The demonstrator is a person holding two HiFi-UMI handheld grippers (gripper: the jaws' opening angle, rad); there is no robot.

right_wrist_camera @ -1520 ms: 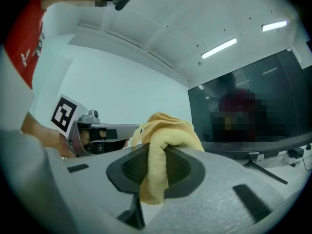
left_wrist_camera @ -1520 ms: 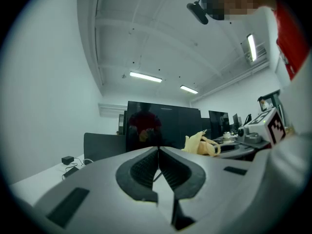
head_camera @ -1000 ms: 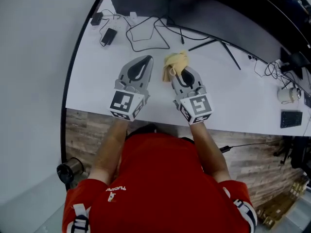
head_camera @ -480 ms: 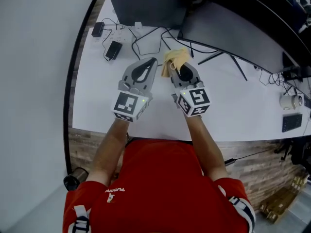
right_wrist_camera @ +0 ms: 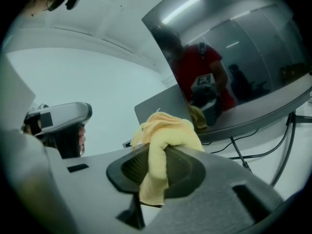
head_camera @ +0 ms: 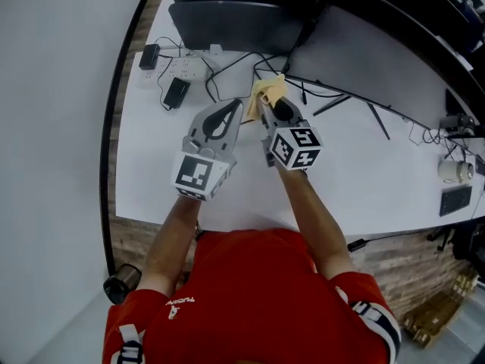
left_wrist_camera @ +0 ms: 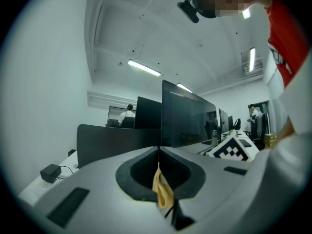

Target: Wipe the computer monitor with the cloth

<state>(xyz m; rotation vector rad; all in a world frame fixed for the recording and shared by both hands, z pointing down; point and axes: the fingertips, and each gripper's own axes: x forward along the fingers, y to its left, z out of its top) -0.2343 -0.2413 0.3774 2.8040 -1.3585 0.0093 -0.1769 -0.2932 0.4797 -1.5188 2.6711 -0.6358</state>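
The right gripper (head_camera: 267, 106) was clamped on the yellow cloth (right_wrist_camera: 168, 130), held above the white desk (head_camera: 151, 135). The cloth ran lengthwise along the jaws. Its bunched end stuck out past the tips toward the monitor (right_wrist_camera: 243, 57) (whose screen mirrored the person), and a narrow tail hung back through the jaw opening. Cloth and screen were apart. Just beside it, the left gripper (head_camera: 235, 108) had its jaws pressed together, with a thin yellow scrap (left_wrist_camera: 162, 191) pinched in their seam.
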